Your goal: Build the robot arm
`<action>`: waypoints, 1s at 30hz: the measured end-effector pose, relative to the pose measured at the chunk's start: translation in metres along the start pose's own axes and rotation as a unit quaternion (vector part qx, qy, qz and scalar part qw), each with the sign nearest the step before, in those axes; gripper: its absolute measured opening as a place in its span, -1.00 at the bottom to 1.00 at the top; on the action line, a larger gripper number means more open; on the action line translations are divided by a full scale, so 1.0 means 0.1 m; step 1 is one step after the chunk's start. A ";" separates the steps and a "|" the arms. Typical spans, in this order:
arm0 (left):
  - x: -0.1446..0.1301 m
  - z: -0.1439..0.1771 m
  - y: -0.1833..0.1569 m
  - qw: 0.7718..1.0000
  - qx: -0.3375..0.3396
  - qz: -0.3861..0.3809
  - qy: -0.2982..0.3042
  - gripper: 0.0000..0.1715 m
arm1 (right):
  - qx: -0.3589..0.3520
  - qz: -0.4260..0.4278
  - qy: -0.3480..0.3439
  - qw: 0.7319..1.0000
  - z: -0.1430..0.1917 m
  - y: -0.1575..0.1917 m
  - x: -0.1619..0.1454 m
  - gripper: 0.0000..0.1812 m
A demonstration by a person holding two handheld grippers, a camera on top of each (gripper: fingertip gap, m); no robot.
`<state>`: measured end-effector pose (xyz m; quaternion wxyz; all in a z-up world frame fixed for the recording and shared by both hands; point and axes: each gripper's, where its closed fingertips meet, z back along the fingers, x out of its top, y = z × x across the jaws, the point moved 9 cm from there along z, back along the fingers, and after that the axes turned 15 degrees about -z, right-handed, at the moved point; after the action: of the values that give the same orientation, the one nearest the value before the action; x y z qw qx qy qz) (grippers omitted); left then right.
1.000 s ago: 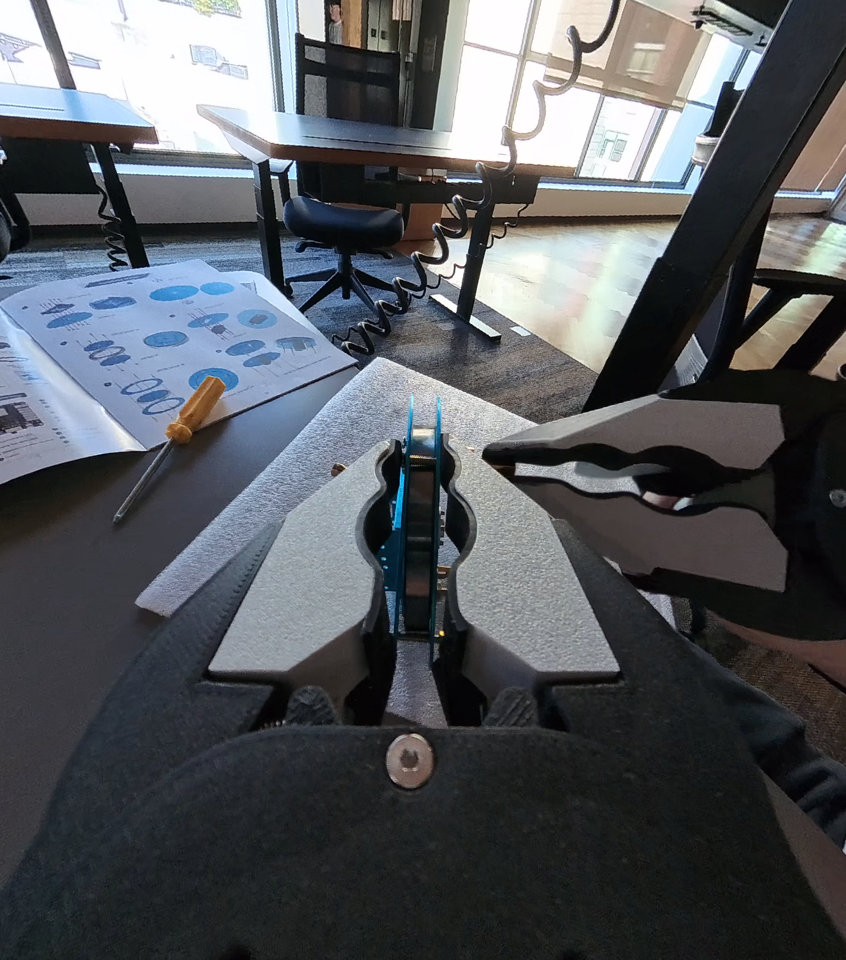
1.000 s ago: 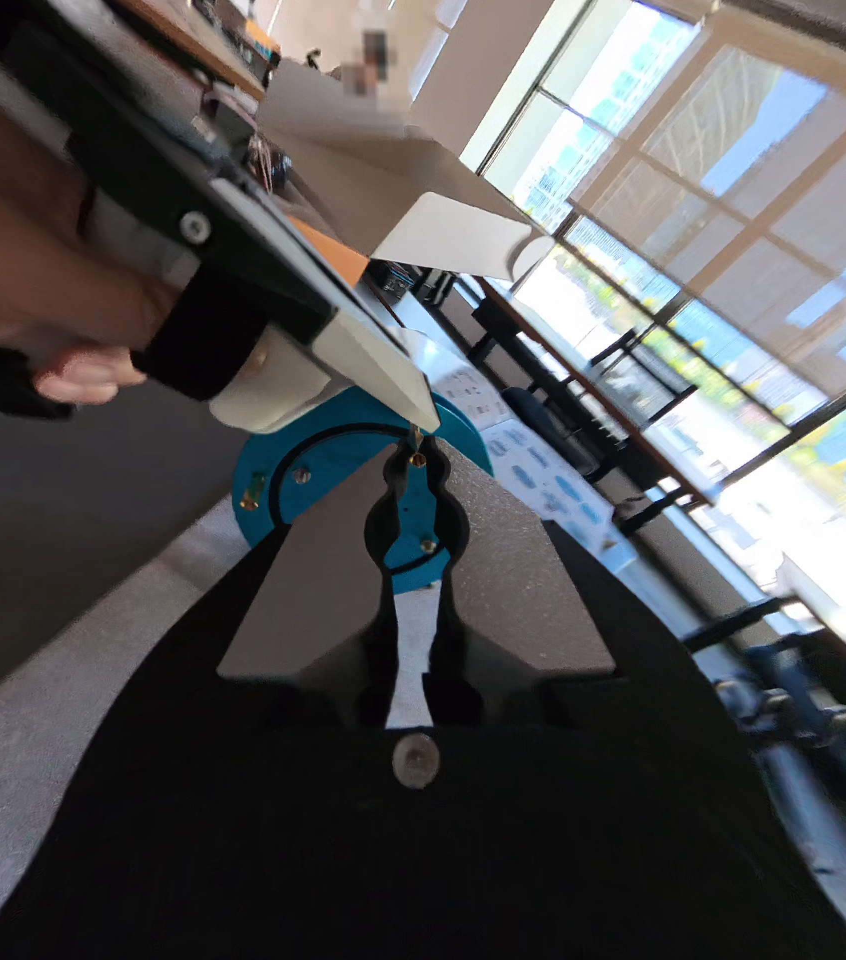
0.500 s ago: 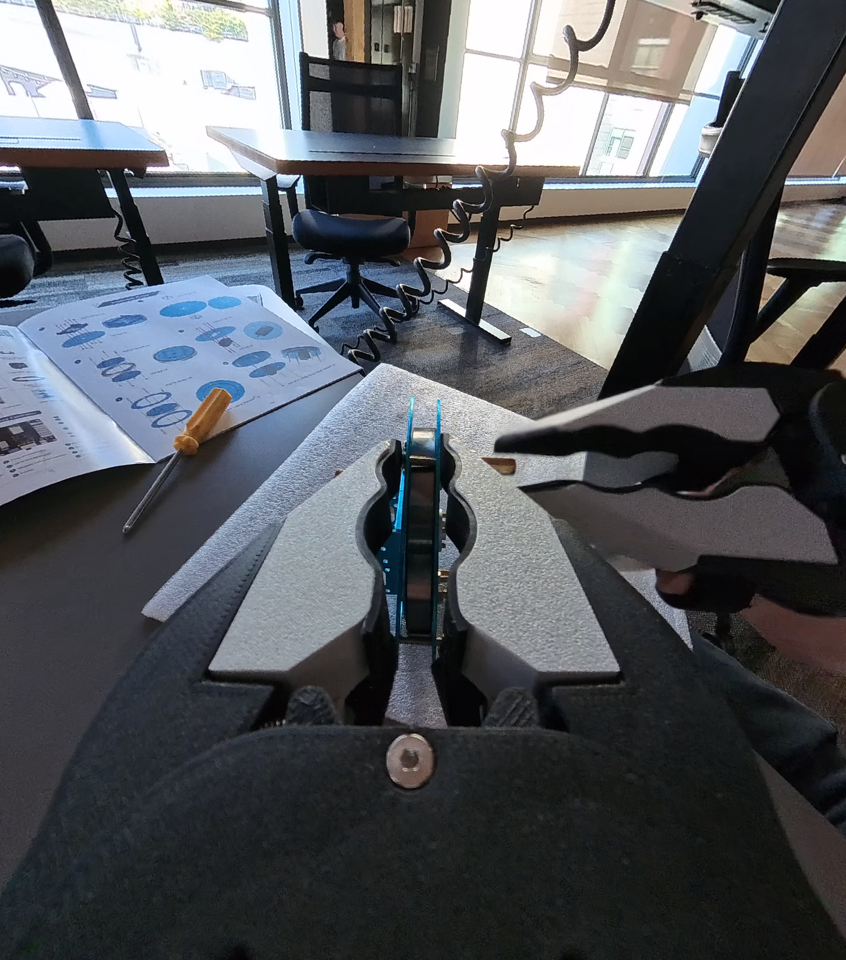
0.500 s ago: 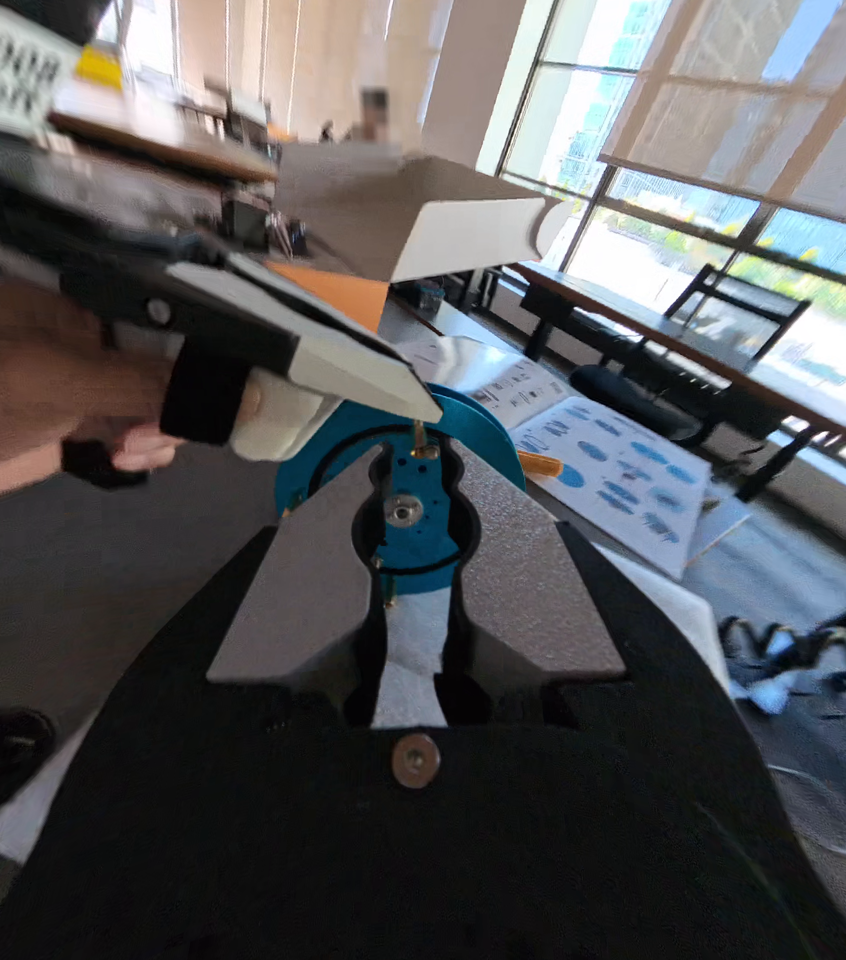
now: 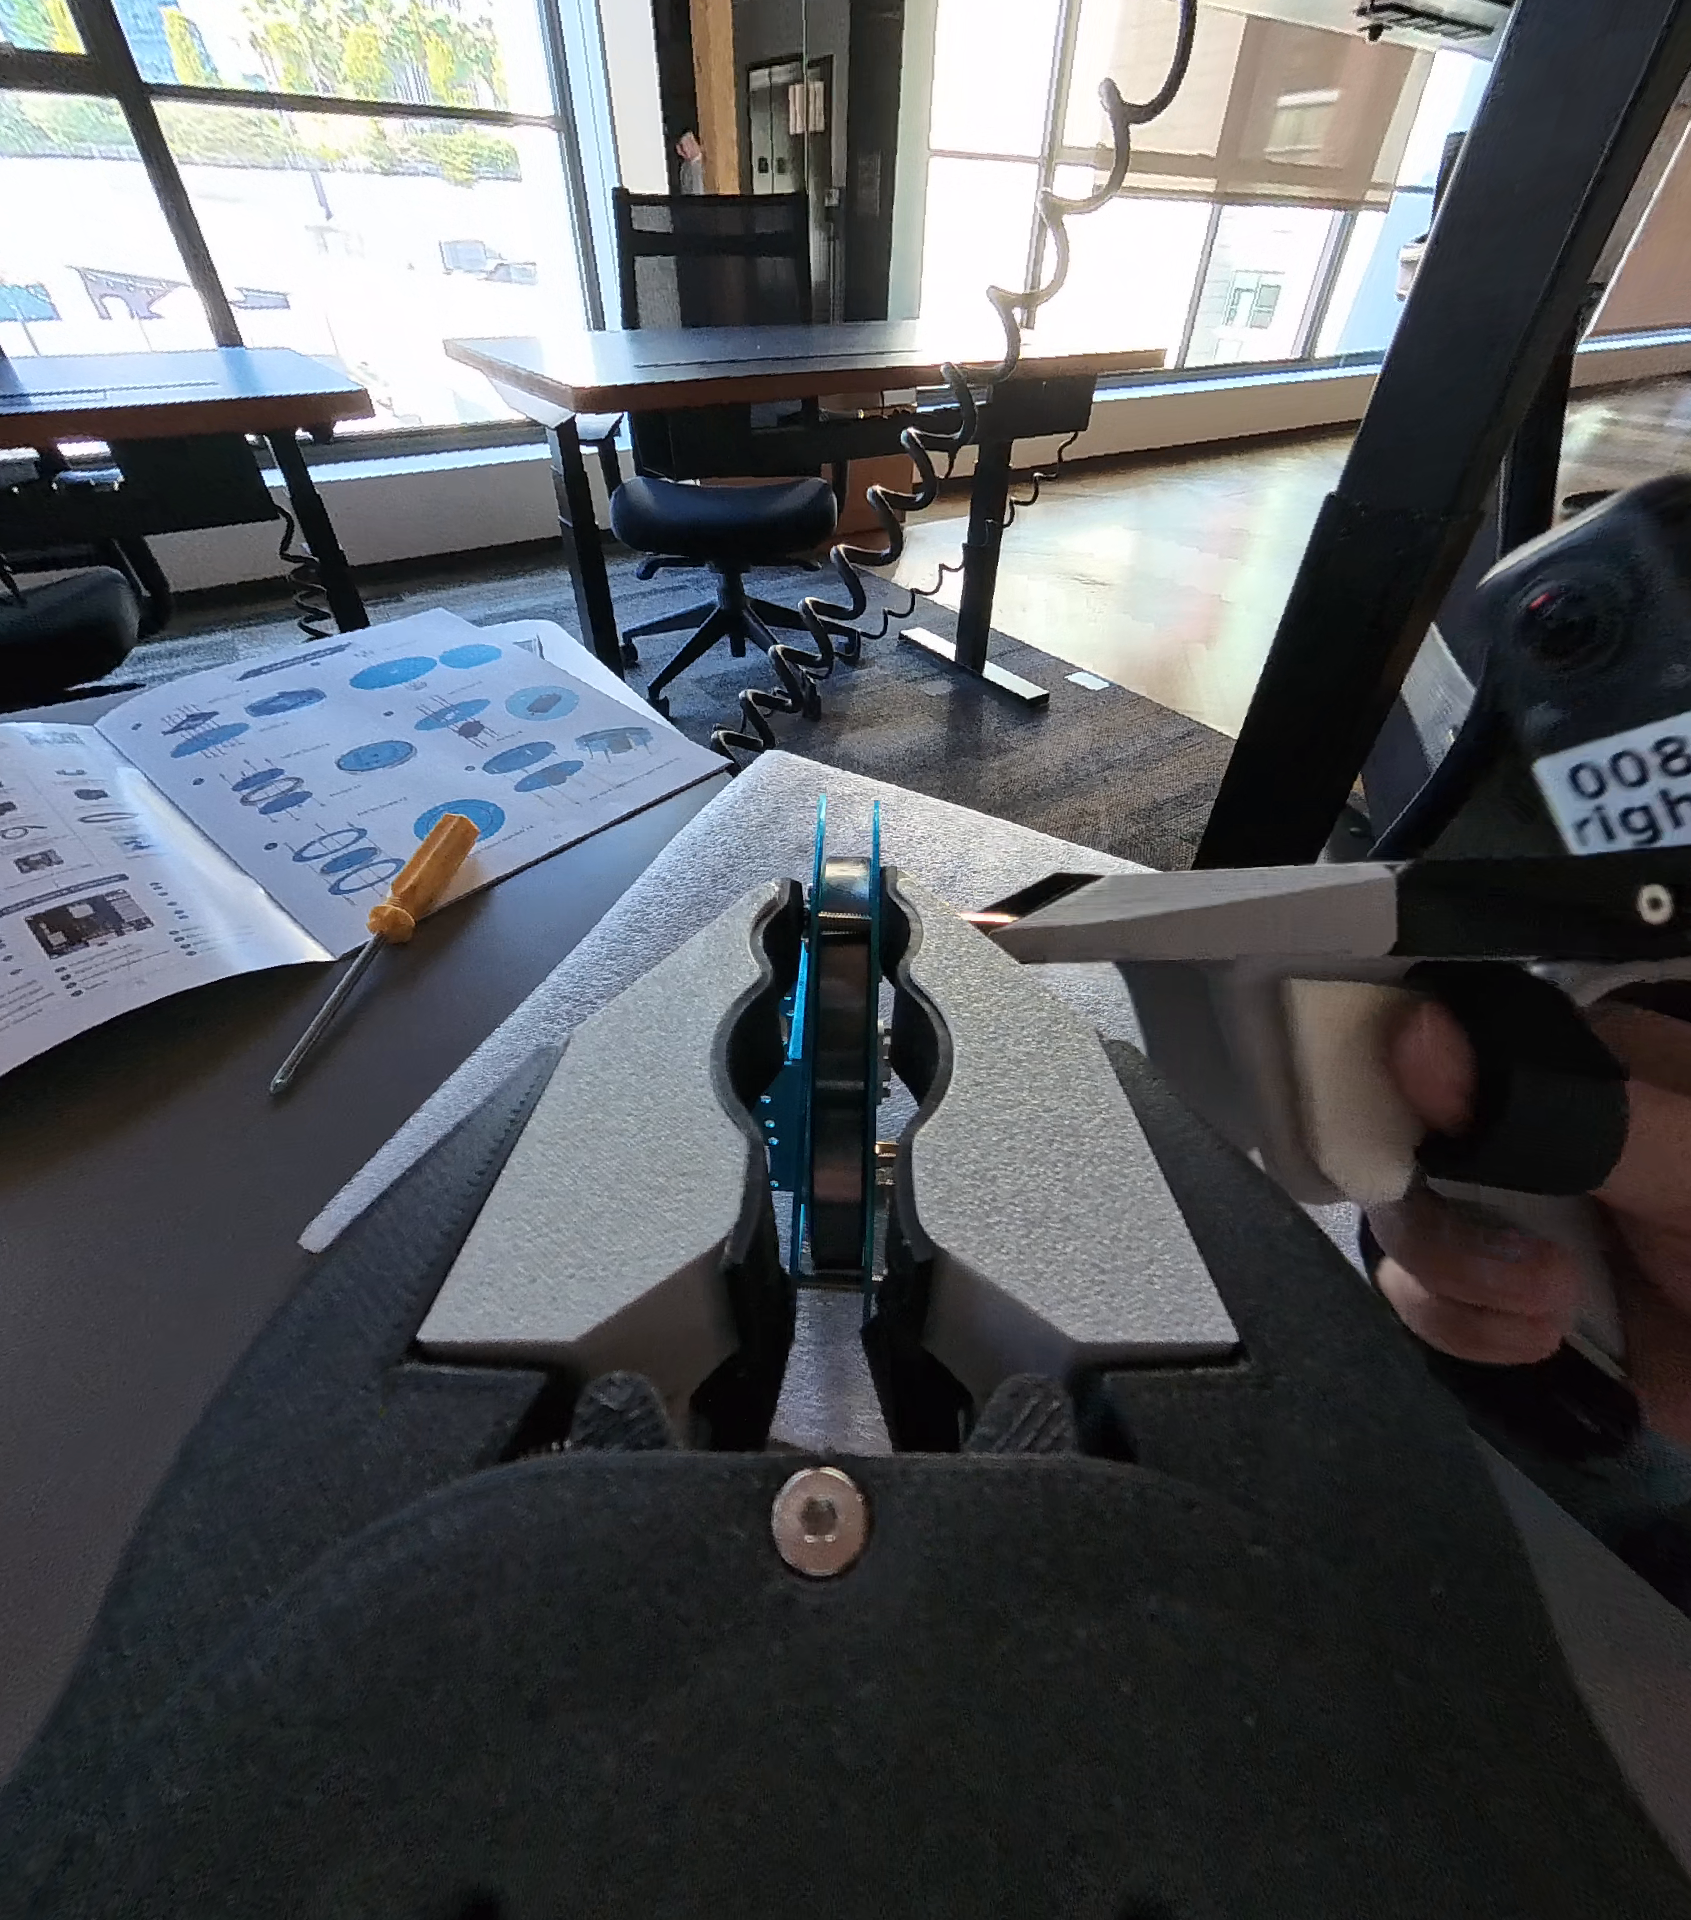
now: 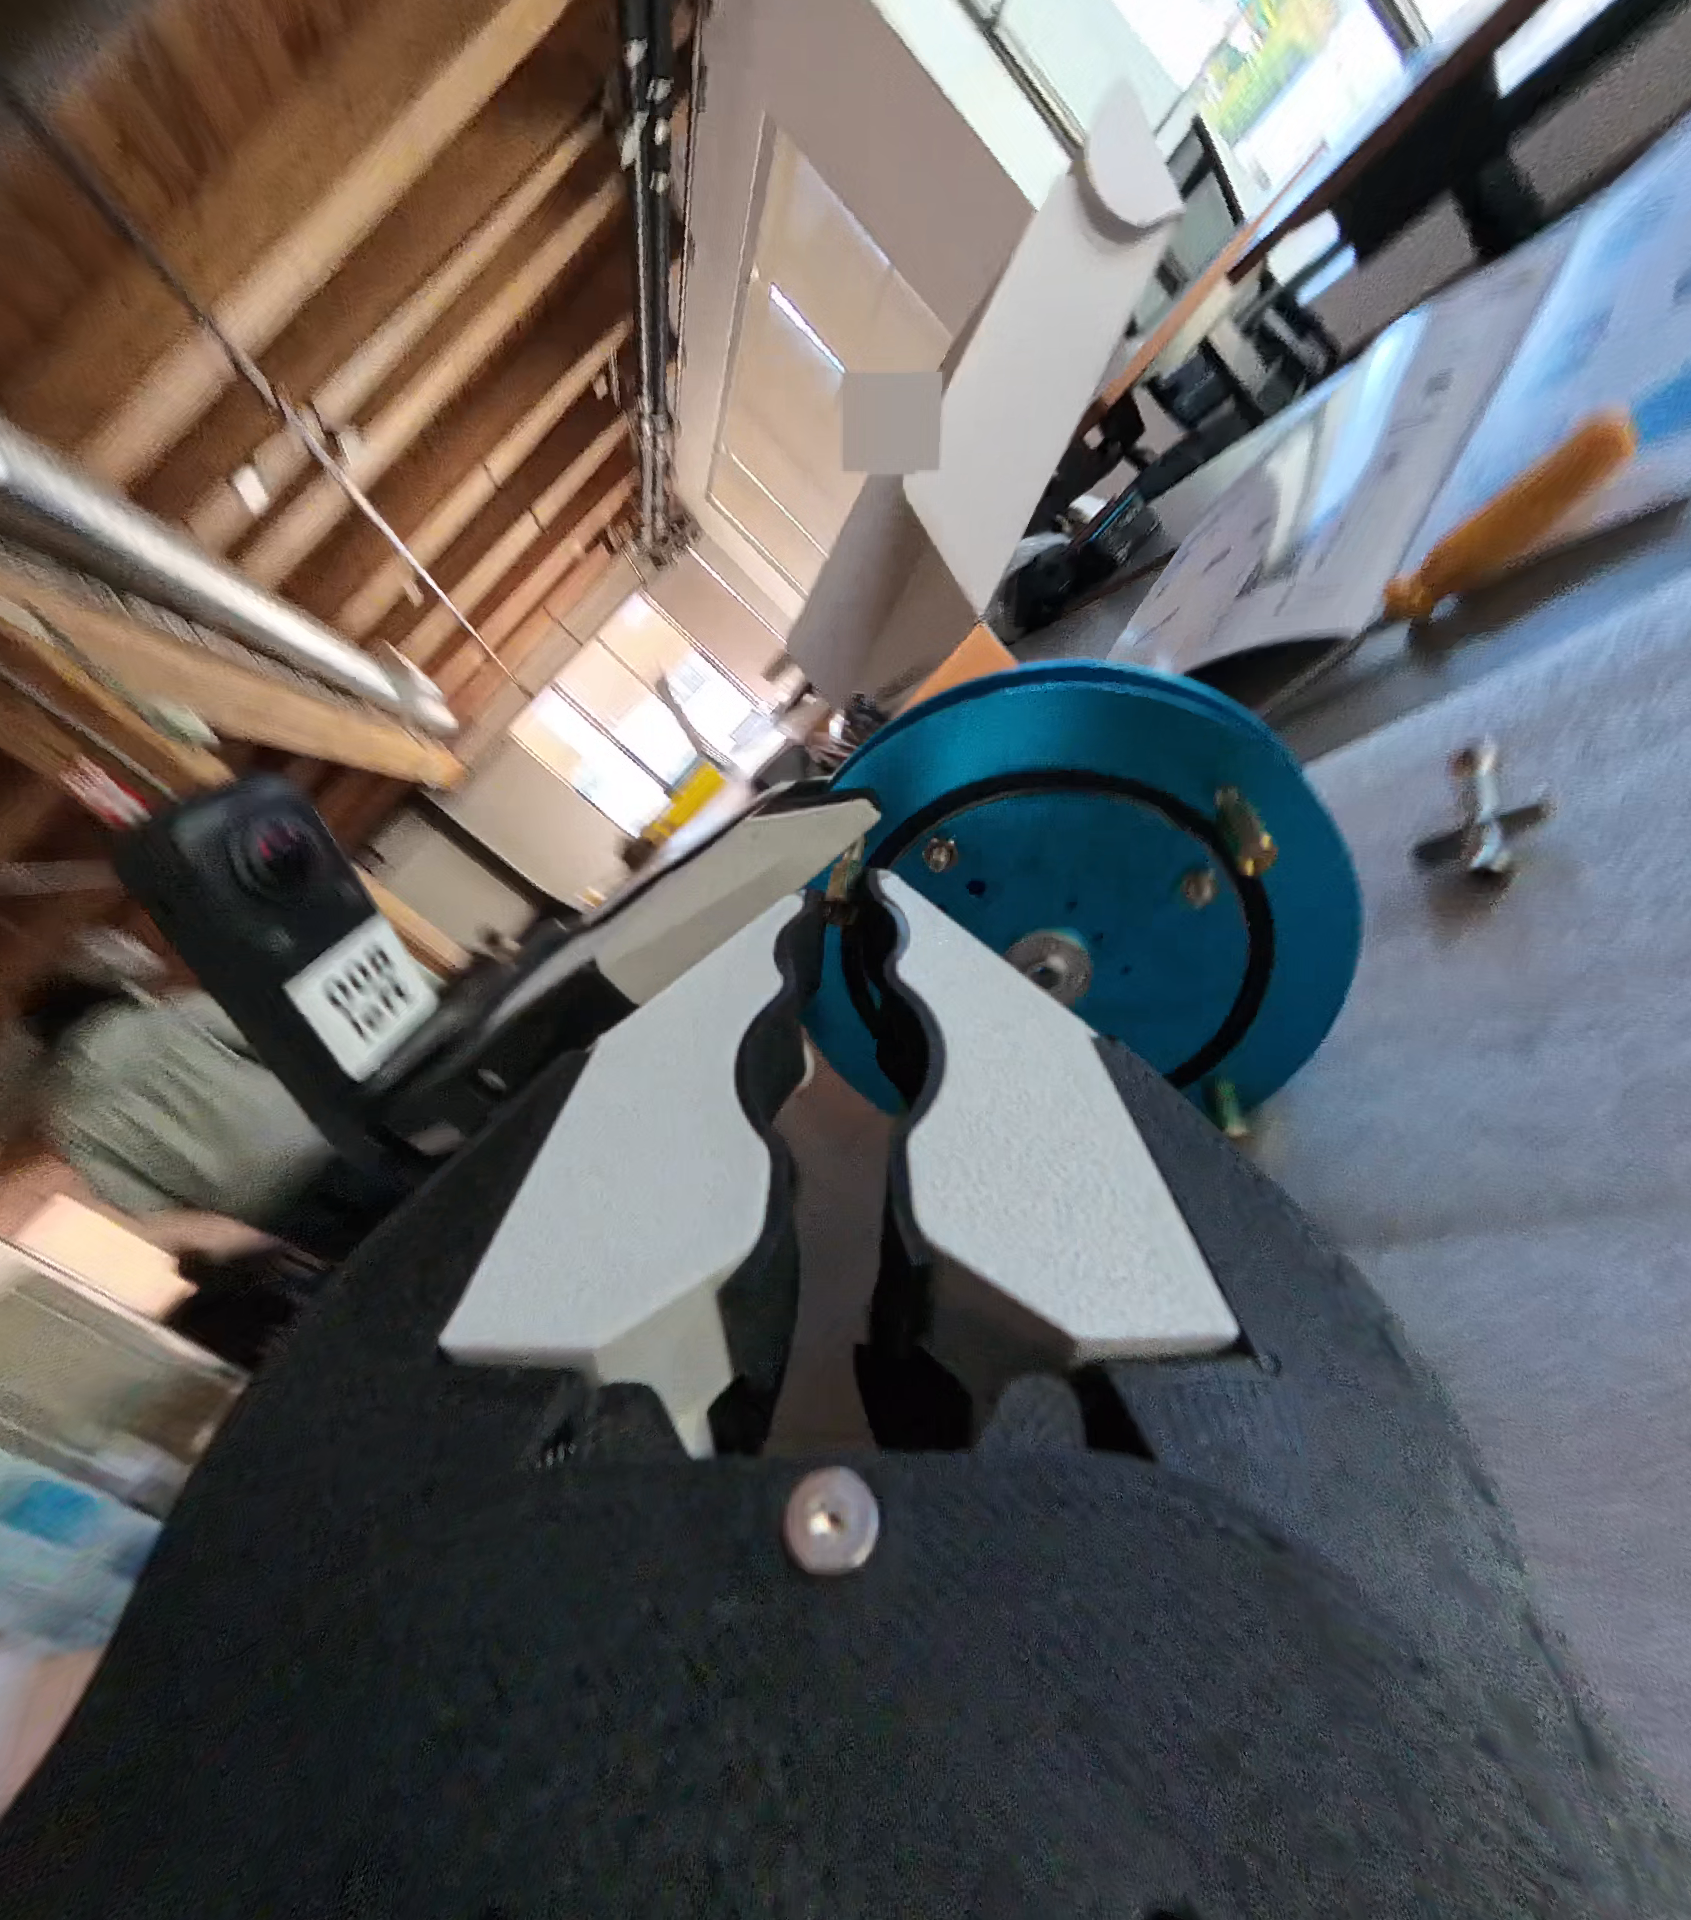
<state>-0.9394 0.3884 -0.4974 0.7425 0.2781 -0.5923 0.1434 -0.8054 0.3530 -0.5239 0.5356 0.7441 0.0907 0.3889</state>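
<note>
The blue disc assembly (image 5: 836, 1039) is clamped edge-on by the left gripper (image 5: 836, 1049); a brass standoff (image 6: 843, 906) is pinched by the near-closed right gripper (image 6: 846, 914), best kept square to the disc face.

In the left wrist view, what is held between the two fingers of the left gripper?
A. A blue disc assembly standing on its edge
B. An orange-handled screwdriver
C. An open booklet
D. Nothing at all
A: the left gripper is closed on the blue disc assembly, which stands on edge, while the orange-handled screwdriver lies on the table beside the open booklet.
</note>
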 end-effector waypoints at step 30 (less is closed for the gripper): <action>-0.04 0.01 -0.20 0.999 -0.029 0.018 -0.042 -0.81 | -0.176 0.411 0.116 0.887 0.06 0.24 -0.04 -0.96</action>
<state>-0.9302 0.3721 -0.5065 0.7222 0.2518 -0.6314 0.1280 -0.8108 0.3367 -0.5051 0.4356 0.5578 -0.2320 0.6673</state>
